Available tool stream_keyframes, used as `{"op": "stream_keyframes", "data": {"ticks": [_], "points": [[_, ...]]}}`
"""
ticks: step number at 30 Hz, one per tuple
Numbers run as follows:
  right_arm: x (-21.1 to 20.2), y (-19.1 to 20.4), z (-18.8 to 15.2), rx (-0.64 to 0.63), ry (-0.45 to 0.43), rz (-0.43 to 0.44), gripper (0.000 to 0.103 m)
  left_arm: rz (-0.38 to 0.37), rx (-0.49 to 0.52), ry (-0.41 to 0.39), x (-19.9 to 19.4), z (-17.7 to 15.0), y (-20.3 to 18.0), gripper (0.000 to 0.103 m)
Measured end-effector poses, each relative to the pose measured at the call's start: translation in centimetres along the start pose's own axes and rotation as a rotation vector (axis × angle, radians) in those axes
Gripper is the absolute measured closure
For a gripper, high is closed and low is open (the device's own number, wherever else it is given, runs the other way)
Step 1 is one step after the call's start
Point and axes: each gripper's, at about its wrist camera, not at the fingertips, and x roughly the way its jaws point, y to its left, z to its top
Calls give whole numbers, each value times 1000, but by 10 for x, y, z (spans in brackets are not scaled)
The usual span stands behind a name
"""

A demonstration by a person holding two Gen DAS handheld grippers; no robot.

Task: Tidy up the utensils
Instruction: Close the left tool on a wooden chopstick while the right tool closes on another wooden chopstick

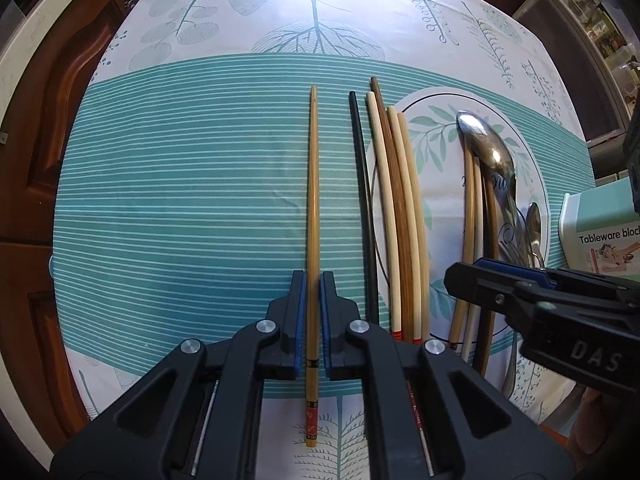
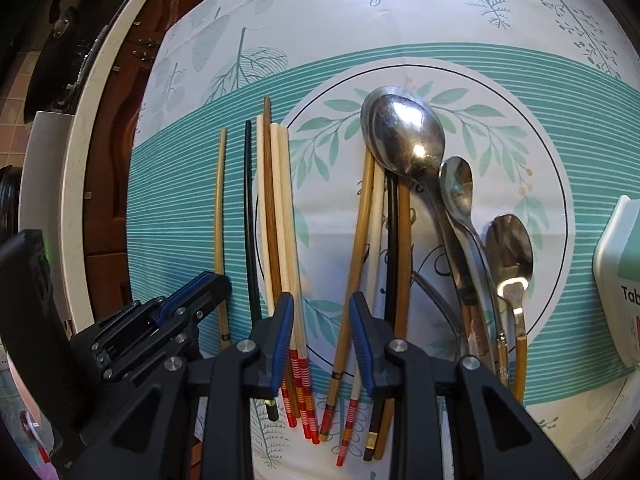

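Observation:
My left gripper [image 1: 313,280] points straight down and is shut on a single bamboo chopstick [image 1: 313,184] that lies on the teal-striped tablecloth [image 1: 180,200]. To its right lie a black chopstick [image 1: 362,200] and a bundle of cream and brown chopsticks [image 1: 400,220]. In the right wrist view my right gripper [image 2: 320,312] is open above the gap between that bundle [image 2: 276,208] and a second chopstick group [image 2: 384,232]. Its pads press on nothing. A large steel spoon [image 2: 404,136] and two smaller spoons [image 2: 458,188] [image 2: 510,248] lie right of that group.
A white and green box [image 1: 600,232] labelled "Tableware block" stands at the right edge of the table. Dark wooden cabinet doors [image 1: 60,120] and a pale counter edge [image 2: 80,140] run along the left side. My left gripper [image 2: 208,284] shows beside my right one.

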Motion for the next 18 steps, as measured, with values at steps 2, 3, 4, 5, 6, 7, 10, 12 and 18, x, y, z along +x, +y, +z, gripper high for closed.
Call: {"op": "stream_keyframes", "data": {"ticks": [2, 3, 4, 5, 6, 7, 10, 12, 18], "points": [[5, 0, 1, 3, 9, -44, 78, -7, 2, -1, -1, -1, 4, 98], [6, 0, 0, 4, 8, -55, 80, -9, 4, -1, -4, 0, 9, 98], [7, 1, 0, 1, 4, -68, 81, -10, 7, 0, -3, 2, 7, 98], [8, 3, 1, -10, 2, -94, 83, -13, 9, 0, -3, 1, 8, 98], [8, 6, 1, -17, -1, -111, 87, -17, 10, 0, -1, 4, 13, 98], [9, 9, 2, -28, -4, -132, 89, -21, 10, 1, -2, 4, 16, 98], [15, 24, -1, -95, -22, -244, 96, -25, 9, 8, 1, 8, 20, 98], [19, 37, -7, -172, -45, -324, 95, -24, 11, 12, 0, 7, 23, 98], [29, 55, -13, -236, -68, -454, 93, -32, -20, 22, 0, 1, 36, 98]]}}
